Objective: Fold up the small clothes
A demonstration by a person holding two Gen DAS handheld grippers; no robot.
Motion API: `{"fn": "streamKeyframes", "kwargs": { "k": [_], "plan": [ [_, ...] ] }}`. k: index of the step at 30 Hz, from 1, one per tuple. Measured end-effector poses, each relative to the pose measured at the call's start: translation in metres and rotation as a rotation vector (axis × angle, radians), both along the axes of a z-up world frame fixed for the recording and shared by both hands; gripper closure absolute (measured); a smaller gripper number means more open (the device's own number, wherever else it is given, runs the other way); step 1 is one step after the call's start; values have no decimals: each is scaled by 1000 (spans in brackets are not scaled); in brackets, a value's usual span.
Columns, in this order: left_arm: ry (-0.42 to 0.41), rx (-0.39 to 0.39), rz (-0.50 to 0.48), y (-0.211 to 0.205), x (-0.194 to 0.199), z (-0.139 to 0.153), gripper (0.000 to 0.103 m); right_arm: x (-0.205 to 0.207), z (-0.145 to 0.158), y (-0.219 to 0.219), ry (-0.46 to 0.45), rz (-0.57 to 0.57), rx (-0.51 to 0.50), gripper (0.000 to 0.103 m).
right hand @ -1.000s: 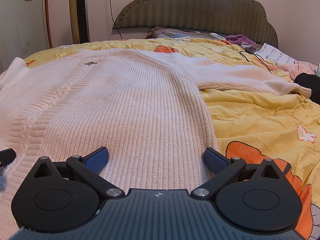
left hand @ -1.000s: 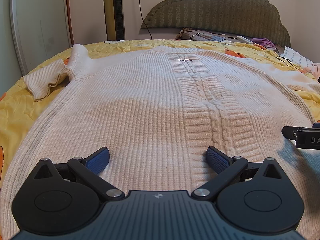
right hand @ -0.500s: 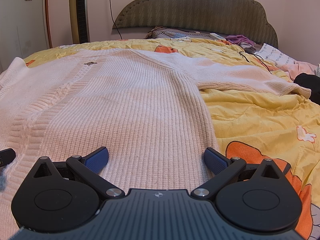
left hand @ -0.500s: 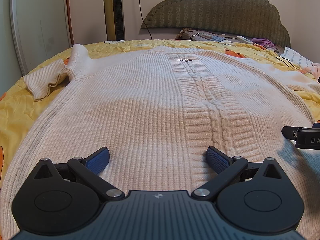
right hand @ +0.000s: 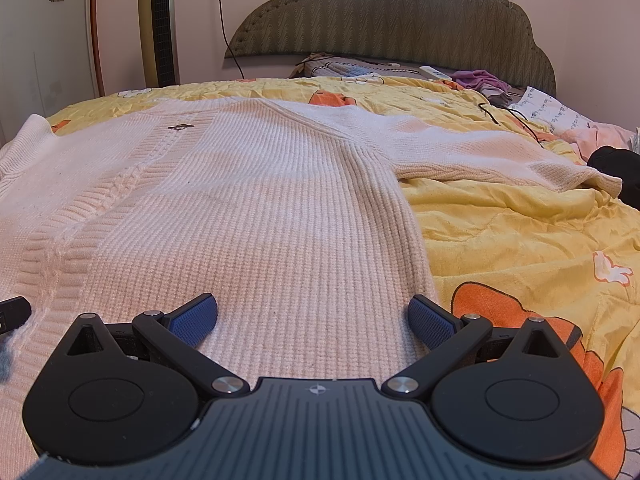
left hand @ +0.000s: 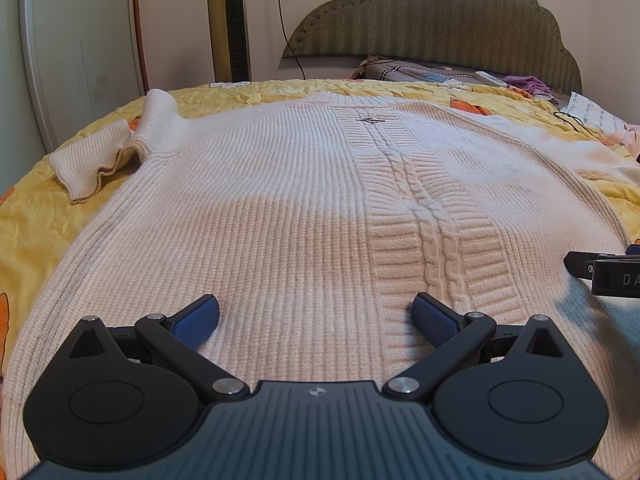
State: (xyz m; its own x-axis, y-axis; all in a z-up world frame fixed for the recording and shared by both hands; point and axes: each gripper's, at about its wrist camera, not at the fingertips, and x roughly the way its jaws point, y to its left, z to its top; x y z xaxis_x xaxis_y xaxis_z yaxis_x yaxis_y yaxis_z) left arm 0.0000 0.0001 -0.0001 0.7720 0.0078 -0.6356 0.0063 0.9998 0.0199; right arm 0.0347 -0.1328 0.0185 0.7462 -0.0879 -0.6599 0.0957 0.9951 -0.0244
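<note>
Yellow quilt under cream sweater, green headboard behind.

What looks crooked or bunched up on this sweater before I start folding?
The sweater lies mostly flat, but its left sleeve is doubled back and bunched by the shoulder, while the right sleeve stretches straight out across the yellow quilt.

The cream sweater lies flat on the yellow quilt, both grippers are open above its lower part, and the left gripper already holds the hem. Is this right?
Not quite. The left gripper holds nothing: the left wrist view shows its blue pads spread wide with only flat knit between them. The rest is right: the cream sweater lies flat on the yellow quilt, and the right gripper is open too.
</note>
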Motion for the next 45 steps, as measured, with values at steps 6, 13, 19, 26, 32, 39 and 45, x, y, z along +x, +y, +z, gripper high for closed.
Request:
{"fn": "streamKeyframes", "kwargs": {
  "k": [6, 13, 19, 26, 32, 39, 45],
  "plan": [
    [8, 12, 1, -1, 0, 4, 0, 1, 0, -1, 5, 4, 6, 0],
    [54, 7, 13, -4, 9, 11, 0, 5, 4, 2, 23, 7, -10, 0],
    [36, -44, -7, -7, 24, 27, 0, 7, 13, 4, 33, 36, -2, 0],
    [-28, -47, -27, -22, 60, 38, 0, 39, 56, -10, -97, 131, -36, 0],
    [35, -81, 14, -25, 84, 13, 0, 88, 90, -102, -162, 9, 122, 0],
    [22, -37, 9, -32, 84, 2, 0, 95, 67, -278, -188, -343, 568, 11],
    [23, -19, 12, -35, 84, 1, 0, 70, 26, -379, -258, -631, 724, 26]
  ]
}}
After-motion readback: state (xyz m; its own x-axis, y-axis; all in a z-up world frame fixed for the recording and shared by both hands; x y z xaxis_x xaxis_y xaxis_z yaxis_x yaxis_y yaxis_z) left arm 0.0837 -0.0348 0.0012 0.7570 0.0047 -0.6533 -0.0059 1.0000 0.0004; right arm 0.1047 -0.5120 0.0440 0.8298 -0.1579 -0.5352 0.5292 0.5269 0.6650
